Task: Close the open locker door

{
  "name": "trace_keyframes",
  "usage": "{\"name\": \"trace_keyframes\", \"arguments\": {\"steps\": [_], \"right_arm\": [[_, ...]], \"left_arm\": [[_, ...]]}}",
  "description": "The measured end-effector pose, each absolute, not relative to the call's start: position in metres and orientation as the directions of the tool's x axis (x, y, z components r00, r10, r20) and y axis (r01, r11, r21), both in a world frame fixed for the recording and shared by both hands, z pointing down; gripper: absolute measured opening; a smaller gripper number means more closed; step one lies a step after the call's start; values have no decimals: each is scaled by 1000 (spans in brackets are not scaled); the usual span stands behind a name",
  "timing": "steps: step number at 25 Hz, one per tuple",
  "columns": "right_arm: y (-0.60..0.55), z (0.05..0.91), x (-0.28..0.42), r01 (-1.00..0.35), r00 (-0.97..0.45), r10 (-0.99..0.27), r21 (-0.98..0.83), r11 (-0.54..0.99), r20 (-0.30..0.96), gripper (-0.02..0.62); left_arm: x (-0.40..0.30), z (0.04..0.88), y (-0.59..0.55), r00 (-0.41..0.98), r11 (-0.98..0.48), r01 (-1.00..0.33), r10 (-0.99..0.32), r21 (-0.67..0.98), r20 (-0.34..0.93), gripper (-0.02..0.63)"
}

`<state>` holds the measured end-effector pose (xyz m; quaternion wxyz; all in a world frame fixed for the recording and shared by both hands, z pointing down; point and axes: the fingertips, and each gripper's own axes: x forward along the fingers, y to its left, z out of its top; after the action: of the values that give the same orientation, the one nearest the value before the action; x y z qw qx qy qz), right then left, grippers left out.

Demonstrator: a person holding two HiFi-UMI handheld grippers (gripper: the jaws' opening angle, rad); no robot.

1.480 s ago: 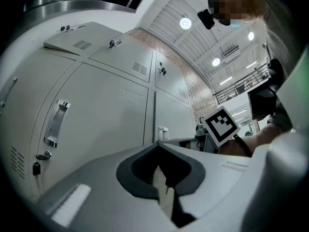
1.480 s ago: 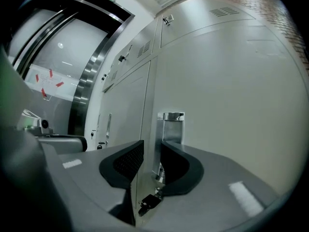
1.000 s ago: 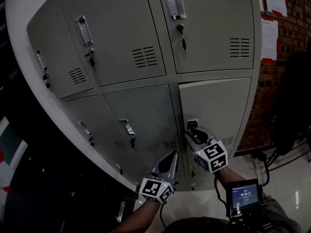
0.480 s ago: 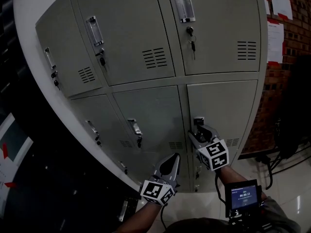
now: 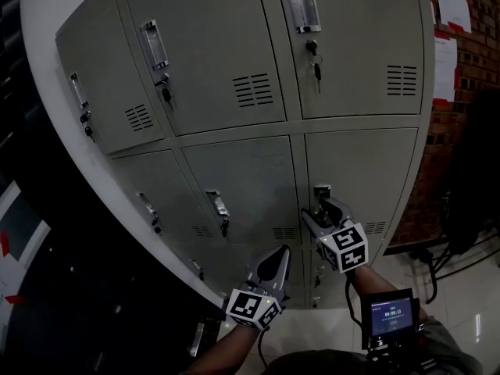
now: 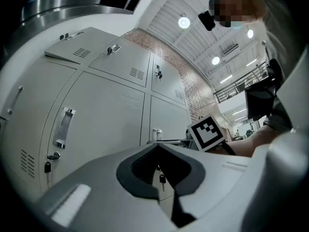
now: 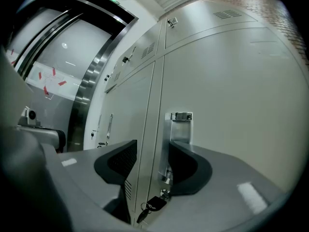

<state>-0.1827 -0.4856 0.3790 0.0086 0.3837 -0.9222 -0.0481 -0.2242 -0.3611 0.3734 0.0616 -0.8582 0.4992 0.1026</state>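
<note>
The lower right locker door (image 5: 359,170) lies flush with its frame, and fills the right gripper view (image 7: 231,81). Its metal handle (image 5: 321,191) sits at the door's left edge, with a key (image 7: 152,204) hanging in the lock below. My right gripper (image 5: 322,208) is at that handle (image 7: 180,124). Its jaws (image 7: 150,151) are opening and stand apart on either side of the lock, and the pads press on nothing. My left gripper (image 5: 278,255) hangs lower left, in front of the bottom lockers. Its tips meet (image 6: 157,148) with nothing between them.
More grey lockers (image 5: 226,53) rise above and to the left, one with keys (image 5: 316,61) in its lock. A brick wall (image 5: 469,22) with papers stands at the right, above a dark bulky shape (image 5: 473,170). A small screen (image 5: 393,316) sits by my right forearm.
The lower right door went from slightly proud of its frame to flush. My right gripper stayed at the handle and its jaws spread apart. The left gripper has barely moved.
</note>
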Motion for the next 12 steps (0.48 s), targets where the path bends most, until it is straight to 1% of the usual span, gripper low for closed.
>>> {"name": "trace_keyframes", "arguments": {"steps": [6,9,12], "right_arm": [[-485,380,-179,-694,-720,-692,57,718,-47,215],[-487,388,-168,-700,-714,-698,19,714,-50,169],[-486,395,-159,-705,-709,-704,15,709,-40,163]], "left_arm": [[-224,376,-365,492,-508,-861,-837,5,-239,2],[-222,377,-366,499,-516,-857,-833,9,-239,2],[-220,378,-368,505,-523,-852,-829,12,-239,2]]}}
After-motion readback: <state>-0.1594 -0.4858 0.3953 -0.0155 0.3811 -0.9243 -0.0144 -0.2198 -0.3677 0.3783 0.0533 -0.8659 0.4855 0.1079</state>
